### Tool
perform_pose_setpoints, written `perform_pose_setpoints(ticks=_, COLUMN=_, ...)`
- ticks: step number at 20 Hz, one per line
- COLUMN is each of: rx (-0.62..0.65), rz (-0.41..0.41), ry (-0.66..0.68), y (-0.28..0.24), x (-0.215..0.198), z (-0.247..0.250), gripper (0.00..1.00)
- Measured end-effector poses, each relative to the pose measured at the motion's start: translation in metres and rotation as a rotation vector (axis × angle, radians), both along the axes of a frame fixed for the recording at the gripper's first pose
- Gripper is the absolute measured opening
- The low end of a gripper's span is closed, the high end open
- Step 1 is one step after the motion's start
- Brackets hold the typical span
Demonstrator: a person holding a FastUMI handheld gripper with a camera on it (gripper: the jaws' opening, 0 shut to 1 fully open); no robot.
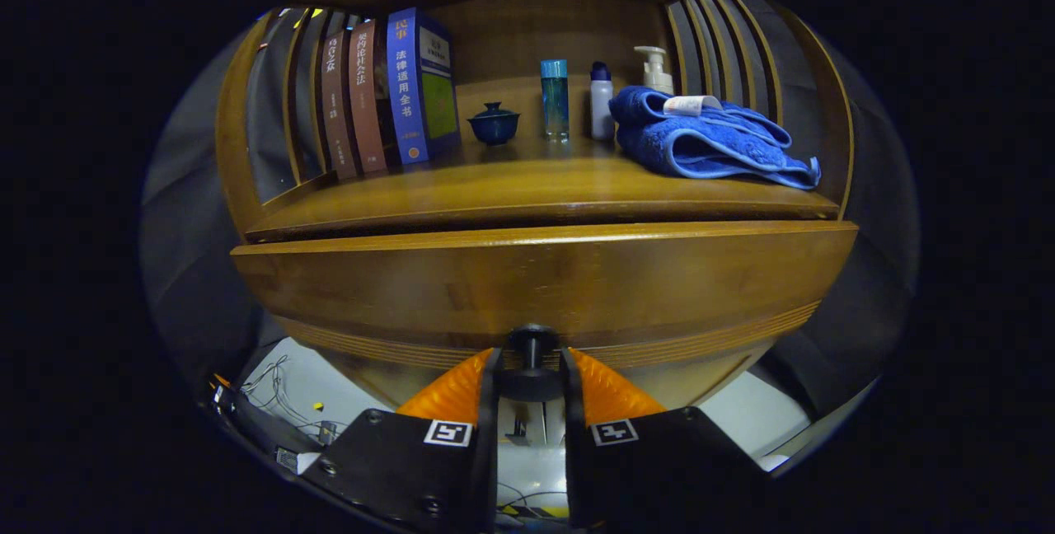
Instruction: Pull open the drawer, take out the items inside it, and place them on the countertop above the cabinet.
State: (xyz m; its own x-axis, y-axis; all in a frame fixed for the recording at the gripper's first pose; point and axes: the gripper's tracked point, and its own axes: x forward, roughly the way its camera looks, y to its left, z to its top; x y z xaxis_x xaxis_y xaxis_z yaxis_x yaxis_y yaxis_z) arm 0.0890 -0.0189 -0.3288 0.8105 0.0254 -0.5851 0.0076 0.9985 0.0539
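So far only the first step is under way: the tongs, low centre of the frame, sit narrow with both fingers pressed on the dark drawer knob, and the drawer front stands slightly proud of the table edge above it. Drawer interior hidden, contents unknown; nothing lifted out yet, though books, bottles and a blue towel crowd the table.

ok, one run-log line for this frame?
phase: drawer pull | gripper: shut on knob | drawer: slightly out, inside hidden | countertop: books, lidded cup, bottles, towel
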Motion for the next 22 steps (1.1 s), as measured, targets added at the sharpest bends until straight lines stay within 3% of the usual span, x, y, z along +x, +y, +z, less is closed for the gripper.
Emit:
perform_pose_setpoints(ticks=12, rx=0.028, rz=0.04, ry=0.144, y=0.005, x=-0.132, z=0.012, gripper=0.38)
perform_pose_setpoints(ticks=22, rx=0.028, rz=0.037, ry=0.219, y=0.006, x=-0.163, z=0.007, gripper=0.38)
